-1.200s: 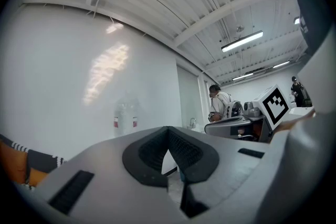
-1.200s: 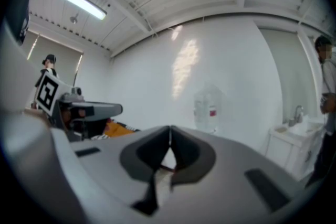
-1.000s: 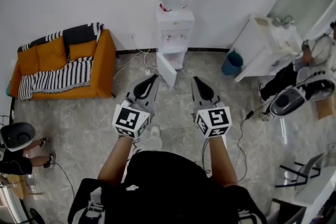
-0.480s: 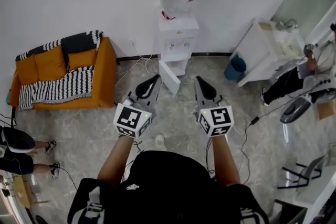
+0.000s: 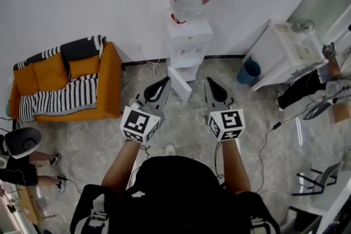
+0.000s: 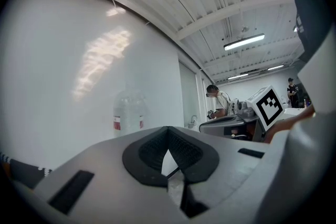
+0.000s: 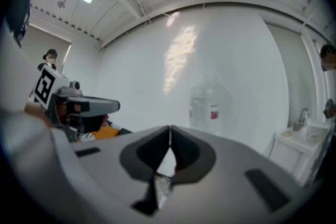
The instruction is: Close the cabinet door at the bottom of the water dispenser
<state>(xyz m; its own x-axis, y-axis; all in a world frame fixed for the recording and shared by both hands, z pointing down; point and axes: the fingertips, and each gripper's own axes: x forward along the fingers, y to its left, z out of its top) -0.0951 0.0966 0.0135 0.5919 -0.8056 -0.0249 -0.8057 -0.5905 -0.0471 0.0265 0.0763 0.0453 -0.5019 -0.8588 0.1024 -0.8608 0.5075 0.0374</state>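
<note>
Not done yet: door [image 5: 180,84] ajar on dispenser [image 5: 189,41]. Left hand-held gripper [image 5: 164,83] and right hand-held gripper [image 5: 210,83] closed, empty, apart from door.

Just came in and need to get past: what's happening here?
A person holds a claw in each hand, the left claw and the right claw, both shut and empty, pointed toward the water dispenser by the wall. Its bottom cabinet door hangs open, and neither claw touches it yet.
</note>
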